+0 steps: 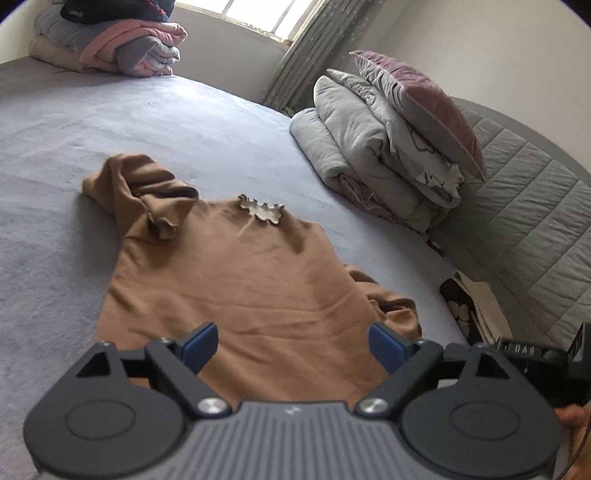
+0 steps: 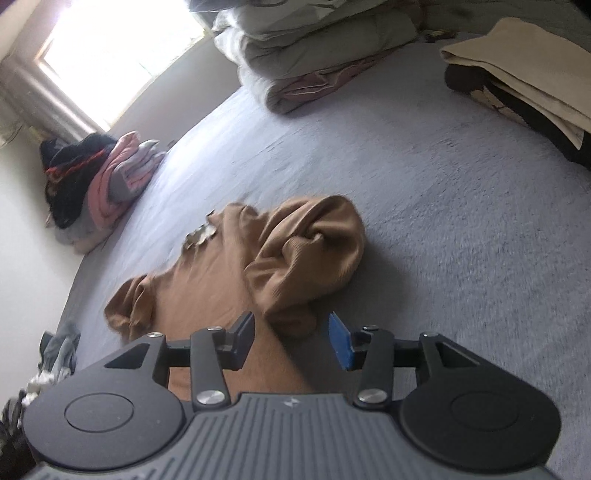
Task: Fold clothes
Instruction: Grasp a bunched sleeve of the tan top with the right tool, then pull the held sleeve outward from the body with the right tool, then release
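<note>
**Both grippers hang over the brown top, jaws wide, nothing in them**

Closest in, the left gripper (image 1: 291,341) hovers over the hem end of the brown top (image 1: 236,280), its blue pads spread apart and holding nothing. The right gripper (image 2: 291,341) is released too, jaws parted just above the bunched right sleeve (image 2: 306,254), which lies crumpled in a heap at the garment's side.

The top lies face-up on the bed (image 1: 66,258), body fairly flat, pale ruffled collar (image 1: 260,210) pointing away. The left sleeve (image 1: 147,192) is doubled over near the shoulder, its frilled cuff resting on the chest. So it's spread out but not squared up, which could be a fold under way or one being laid out.

Judging from the right gripper's position, that rumpled sleeve is the business at hand. To do it well, pinch a single layer near the cuff rather than the whole wad, draw it out smooth, then lay it straight across the body without dragging the torso.

Further off, the bed's grey cover is soft and slightly napped. A stack of beige and dark cloth (image 2: 517,74) sits to the right. Beyond it, rolled duvets (image 1: 369,162) and a mauve pillow (image 1: 421,107) lean on the quilted headboard (image 1: 535,206). In the far corner, a pile of pink and grey clothes (image 1: 122,44) sits under the bright window (image 1: 258,14).
</note>
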A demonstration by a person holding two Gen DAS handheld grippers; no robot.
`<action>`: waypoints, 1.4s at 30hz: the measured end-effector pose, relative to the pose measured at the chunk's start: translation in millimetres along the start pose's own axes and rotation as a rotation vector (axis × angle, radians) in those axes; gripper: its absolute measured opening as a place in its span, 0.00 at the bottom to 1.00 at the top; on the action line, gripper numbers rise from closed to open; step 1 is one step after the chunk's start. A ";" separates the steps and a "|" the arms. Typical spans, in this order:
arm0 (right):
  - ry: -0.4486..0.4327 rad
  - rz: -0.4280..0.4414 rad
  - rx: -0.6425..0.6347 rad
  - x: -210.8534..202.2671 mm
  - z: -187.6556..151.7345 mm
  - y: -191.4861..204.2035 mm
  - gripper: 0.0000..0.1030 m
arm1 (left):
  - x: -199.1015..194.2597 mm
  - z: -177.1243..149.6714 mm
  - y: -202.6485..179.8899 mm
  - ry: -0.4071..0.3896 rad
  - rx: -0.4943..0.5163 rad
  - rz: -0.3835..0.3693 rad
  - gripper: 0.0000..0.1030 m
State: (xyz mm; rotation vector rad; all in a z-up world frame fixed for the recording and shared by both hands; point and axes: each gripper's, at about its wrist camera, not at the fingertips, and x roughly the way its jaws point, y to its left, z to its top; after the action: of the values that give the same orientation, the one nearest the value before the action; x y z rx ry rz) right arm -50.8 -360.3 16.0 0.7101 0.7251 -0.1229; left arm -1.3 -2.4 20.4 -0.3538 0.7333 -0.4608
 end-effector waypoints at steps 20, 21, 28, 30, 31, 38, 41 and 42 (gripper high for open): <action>0.021 -0.119 0.036 103.3 35.8 -16.4 0.56 | 62.5 -27.8 18.3 -0.028 0.163 0.121 0.95; 0.018 -0.114 0.031 107.0 36.5 -17.0 0.56 | 64.0 -29.0 18.7 -0.030 0.169 0.127 0.95; -0.014 -0.078 -0.039 115.8 41.5 -11.6 0.25 | 72.6 -37.0 19.4 -0.044 0.214 0.157 0.98; -0.035 -0.085 -0.051 112.1 43.7 -10.7 0.22 | 74.9 -39.8 17.9 -0.044 0.238 0.169 0.99; -0.050 -0.091 -0.063 109.0 44.8 -9.8 0.21 | 75.9 -41.2 16.5 -0.042 0.251 0.176 1.00; -0.223 -0.160 -0.144 79.2 63.9 -5.4 0.19 | 77.7 -44.1 14.8 -0.037 0.277 0.192 1.00; -0.279 -0.198 -0.166 68.9 70.8 -7.5 0.19 | 77.2 -44.6 14.9 -0.037 0.276 0.193 1.00; -0.291 -0.205 -0.171 66.4 72.9 -8.7 0.19 | 76.9 -45.1 14.7 -0.038 0.278 0.195 1.00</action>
State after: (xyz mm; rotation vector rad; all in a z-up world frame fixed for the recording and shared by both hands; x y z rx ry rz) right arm 37.3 -404.3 6.9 0.4416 0.5197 -0.3402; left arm 20.9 -36.4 -60.3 -0.0301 0.6499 -0.3645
